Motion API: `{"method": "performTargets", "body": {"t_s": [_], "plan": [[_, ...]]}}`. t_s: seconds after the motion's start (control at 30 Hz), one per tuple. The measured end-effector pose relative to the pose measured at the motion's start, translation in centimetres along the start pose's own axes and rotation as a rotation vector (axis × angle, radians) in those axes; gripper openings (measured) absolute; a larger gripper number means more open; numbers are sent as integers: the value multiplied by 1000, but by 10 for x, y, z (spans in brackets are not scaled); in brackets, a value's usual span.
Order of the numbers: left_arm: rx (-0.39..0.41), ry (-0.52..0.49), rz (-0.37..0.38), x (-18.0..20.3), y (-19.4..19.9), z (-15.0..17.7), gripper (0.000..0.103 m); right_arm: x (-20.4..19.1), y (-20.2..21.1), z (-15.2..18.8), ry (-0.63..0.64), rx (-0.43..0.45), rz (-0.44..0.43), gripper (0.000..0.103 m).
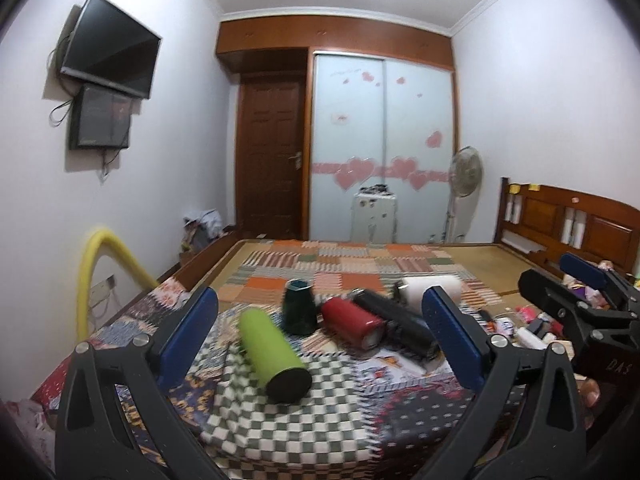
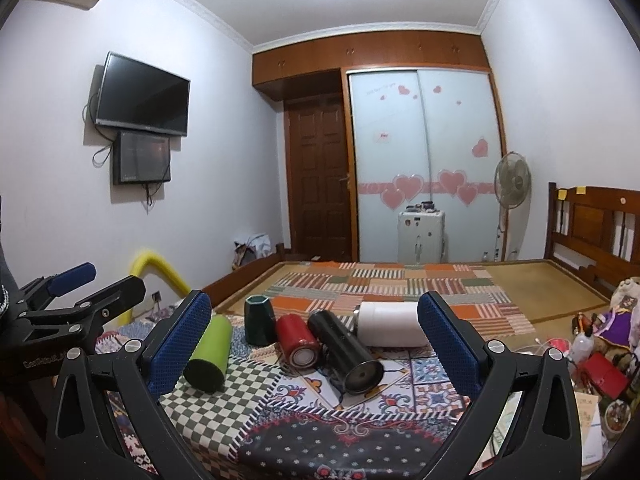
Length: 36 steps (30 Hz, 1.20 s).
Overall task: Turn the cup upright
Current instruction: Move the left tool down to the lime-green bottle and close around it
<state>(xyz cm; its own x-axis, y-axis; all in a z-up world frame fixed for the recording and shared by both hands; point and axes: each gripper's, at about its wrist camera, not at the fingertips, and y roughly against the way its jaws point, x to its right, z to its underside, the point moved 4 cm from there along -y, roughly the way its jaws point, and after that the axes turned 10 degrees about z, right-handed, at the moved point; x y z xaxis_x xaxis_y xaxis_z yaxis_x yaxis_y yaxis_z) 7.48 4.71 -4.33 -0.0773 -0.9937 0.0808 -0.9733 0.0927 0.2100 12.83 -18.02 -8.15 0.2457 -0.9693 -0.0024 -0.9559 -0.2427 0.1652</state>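
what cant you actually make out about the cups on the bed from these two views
- Dark green cup: motion blur in the left wrist view; which end is its opening is unclear in both views.
- White cup: its right end is hidden behind the right gripper's finger in the right wrist view.
- Black cup: its near end is hidden behind the left gripper's finger in the left wrist view.
- Red cup: whether its facing end is base or lid is too small to tell.

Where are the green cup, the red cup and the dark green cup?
green cup [image 2: 210, 354], right wrist view, on its side wall.
red cup [image 2: 295, 334], right wrist view, on its side wall.
dark green cup [image 1: 299, 306], left wrist view, on its body.
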Motion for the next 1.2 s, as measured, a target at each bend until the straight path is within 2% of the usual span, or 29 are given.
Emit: {"method": "performTargets", "body": {"t_s": [0.37,0.63,0.83,1.13,1.2], "plan": [[-99,57,-120,-84,-32,37,103,-56,-75,17,119,-162,-128,103],[-170,99,-154,-132,-53,66,103,-115,-149,36,243,-347,-258,103],[-194,107,-164,-144,-62,80,103,-156,-191,57,338,-508,-326,103],[-196,124,-141,-153,-70,90,103,-197,-232,94,500,-721,-364,101],[-193,113,-130,-151,-70,91,103,-202,-237,99,517,-759,-373,97]]}}
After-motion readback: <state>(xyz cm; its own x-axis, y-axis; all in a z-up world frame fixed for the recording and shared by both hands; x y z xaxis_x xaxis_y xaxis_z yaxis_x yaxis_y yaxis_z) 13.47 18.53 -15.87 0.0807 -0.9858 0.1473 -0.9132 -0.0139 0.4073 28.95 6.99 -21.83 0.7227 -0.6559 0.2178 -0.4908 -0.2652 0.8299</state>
